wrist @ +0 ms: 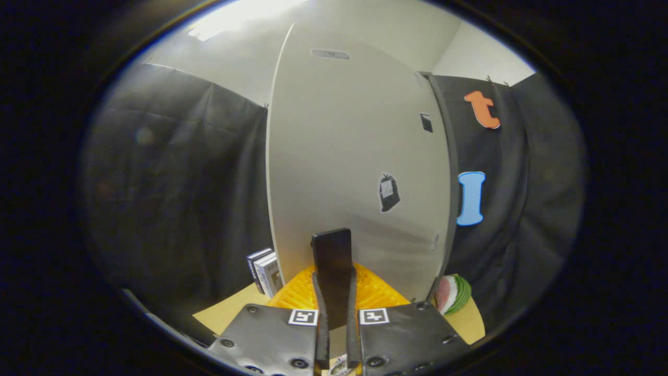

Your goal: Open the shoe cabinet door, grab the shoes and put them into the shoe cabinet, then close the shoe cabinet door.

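The shoe cabinet door (355, 156) is a tall pale panel that rises straight ahead of me, close up. Its left edge stands free against the black cloth, so it looks swung partly out. A flat black handle (332, 250) sticks up from between my fingers in front of the door's lower part. My gripper (334, 284) is shut on that handle, with a finger pressed against each side of it. A small black sticker (389, 192) sits on the door to the right of the handle. The inside of the cabinet is hidden behind the door.
An orange ribbed object (373, 292) lies just beyond my fingers at the foot of the door, on a light wooden tabletop (229, 310). Two small boxes (265, 271) stand left of the door's edge. A watermelon-slice toy (452, 294) lies at its lower right.
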A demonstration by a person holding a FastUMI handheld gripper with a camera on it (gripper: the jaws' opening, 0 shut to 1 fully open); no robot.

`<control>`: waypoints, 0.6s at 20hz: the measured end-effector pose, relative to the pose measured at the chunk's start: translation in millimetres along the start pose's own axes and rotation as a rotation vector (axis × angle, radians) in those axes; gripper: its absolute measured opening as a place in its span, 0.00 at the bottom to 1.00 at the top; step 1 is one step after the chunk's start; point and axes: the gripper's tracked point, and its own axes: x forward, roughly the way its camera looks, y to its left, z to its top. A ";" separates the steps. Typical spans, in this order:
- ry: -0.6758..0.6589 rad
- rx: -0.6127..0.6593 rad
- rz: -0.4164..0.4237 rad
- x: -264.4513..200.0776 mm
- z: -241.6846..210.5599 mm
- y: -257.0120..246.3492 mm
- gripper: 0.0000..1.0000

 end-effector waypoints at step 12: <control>0.013 0.007 -0.159 -43.2 4.1 -70.8 0.13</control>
